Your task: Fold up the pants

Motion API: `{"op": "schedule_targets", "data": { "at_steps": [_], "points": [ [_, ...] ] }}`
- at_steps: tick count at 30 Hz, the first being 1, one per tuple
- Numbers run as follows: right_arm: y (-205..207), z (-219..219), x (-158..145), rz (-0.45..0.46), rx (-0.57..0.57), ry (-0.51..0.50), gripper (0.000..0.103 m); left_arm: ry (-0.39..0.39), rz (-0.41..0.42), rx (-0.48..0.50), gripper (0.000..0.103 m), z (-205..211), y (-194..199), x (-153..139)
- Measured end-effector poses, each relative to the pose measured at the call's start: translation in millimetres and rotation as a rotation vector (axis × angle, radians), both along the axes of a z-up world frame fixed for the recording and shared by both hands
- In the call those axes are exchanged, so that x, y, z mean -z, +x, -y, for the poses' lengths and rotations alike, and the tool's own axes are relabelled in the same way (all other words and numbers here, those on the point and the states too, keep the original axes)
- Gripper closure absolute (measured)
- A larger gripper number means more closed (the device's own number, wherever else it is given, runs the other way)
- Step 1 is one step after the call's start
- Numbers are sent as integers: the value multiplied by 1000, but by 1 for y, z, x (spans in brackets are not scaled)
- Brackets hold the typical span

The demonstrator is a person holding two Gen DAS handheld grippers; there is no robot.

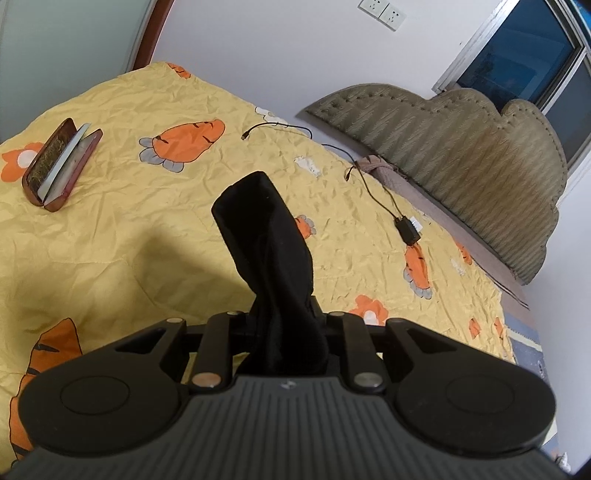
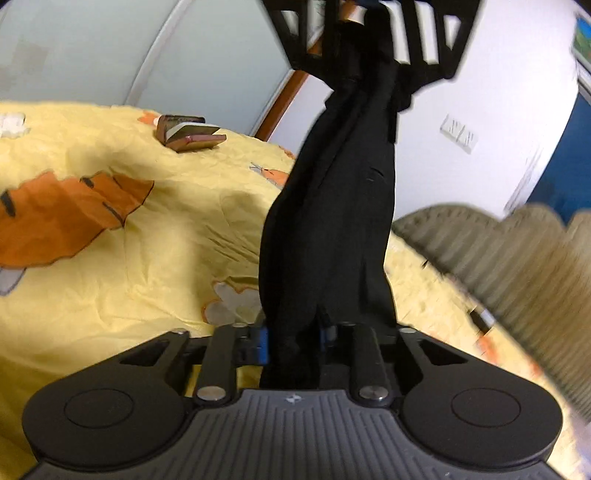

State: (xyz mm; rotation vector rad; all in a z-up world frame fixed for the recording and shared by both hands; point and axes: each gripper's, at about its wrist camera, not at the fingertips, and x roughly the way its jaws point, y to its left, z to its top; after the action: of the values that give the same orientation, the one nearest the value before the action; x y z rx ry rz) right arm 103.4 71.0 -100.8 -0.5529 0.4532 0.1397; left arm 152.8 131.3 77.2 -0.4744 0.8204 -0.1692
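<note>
Here we hold the left gripper [image 1: 284, 321] clamped on a bunched length of the black fabric pants [image 1: 269, 258], which rise forward out of its jaws as a twisted roll and end in a blunt folded tip above the bed. Our right gripper [image 2: 295, 332] is likewise clenched on the pants [image 2: 332, 229]; small blue pads [image 2: 263, 341] show on either side of the cloth where it is pinched. In the right wrist view the dark cloth stretches upward as a gathered, twisted band to the left gripper [image 2: 369, 48], seen from beneath at the top edge, so the garment hangs in the air between our two tools and clear of the bedding.

Below lies a crumpled yellow bedspread printed with orange carrots and flowers [image 1: 147, 229]. On it, well apart from the pants toward the far left corner, sits an open brown hard-shell glasses case with a pale cloth inside [image 1: 61, 164]; the right wrist view shows it too [image 2: 188, 137]. Near the head of the bed a thin black charging cable [image 1: 373, 192] trails across the spread to a small black charger block [image 1: 408, 230].

Beyond the bed stands a padded olive-grey headboard with a scalloped top [image 1: 461, 166], leaning against a white wall. On that wall we see a pair of white power sockets [image 1: 384, 10], and to the right a dark window with a pale frame [image 1: 524, 59]. The right wrist view is blurred toward its right side.
</note>
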Motion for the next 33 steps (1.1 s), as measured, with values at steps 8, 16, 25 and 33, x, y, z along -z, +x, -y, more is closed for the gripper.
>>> {"op": "schedule_targets", "data": {
  "at_steps": [8, 16, 25, 33],
  "points": [
    [-19, 46, -32, 46, 50, 182, 93, 22, 58, 37, 85, 27, -15, -28],
    [-36, 105, -52, 57, 106, 387, 93, 55, 119, 101, 85, 97, -37, -57],
    [-51, 178, -45, 13, 185, 726, 93, 140, 132, 225, 85, 195, -49, -56],
    [-60, 222, -27, -22, 244, 935, 93, 215, 97, 349, 84, 274, -48, -30]
  ]
}}
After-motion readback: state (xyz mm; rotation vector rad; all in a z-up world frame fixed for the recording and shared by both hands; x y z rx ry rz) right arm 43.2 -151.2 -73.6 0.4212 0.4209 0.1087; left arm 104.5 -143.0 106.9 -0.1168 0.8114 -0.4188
